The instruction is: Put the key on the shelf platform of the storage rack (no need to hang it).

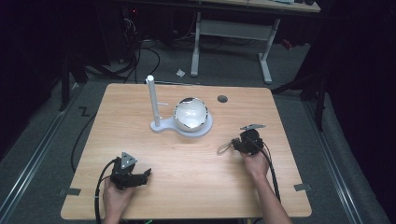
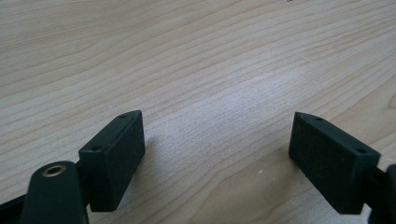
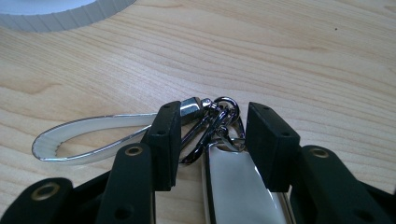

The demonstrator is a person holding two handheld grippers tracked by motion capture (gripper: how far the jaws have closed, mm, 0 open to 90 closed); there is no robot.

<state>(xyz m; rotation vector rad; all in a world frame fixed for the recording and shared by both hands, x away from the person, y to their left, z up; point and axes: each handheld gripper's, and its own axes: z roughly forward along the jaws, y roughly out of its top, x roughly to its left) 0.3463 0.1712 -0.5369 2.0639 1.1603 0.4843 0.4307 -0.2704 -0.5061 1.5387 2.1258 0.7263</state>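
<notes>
A light wooden table (image 1: 187, 186) carries everything. Toward its 12 o'clock edge stands a white stand (image 1: 161, 125): a flat base with an upright post at its 9 o'clock end and a shiny silver bowl (image 1: 190, 114) seated on its round part.

At 7 o'clock the person's left hand (image 1: 116, 196) comes up from the near edge, forearm roughly straight, holding the left gripper (image 1: 135, 178) low over the table and turned toward 3 o'clock. In the left gripper view its jaws stand wide apart with bare wood between them, grasping nothing.

At 4 o'clock the right forearm slants in toward 11 o'clock; the right hand (image 1: 254, 163) holds the right gripper (image 1: 236, 145), aimed toward 9 o'clock. In the right gripper view (image 3: 212, 140) its jaws sit either side of a keychain (image 3: 224, 140): polished metal tab, clasp and rings between them. Whether they pinch it, I cannot tell. Its pale loop strap (image 3: 88, 135) lies flat on the wood, pointing toward 9 o'clock.
</notes>
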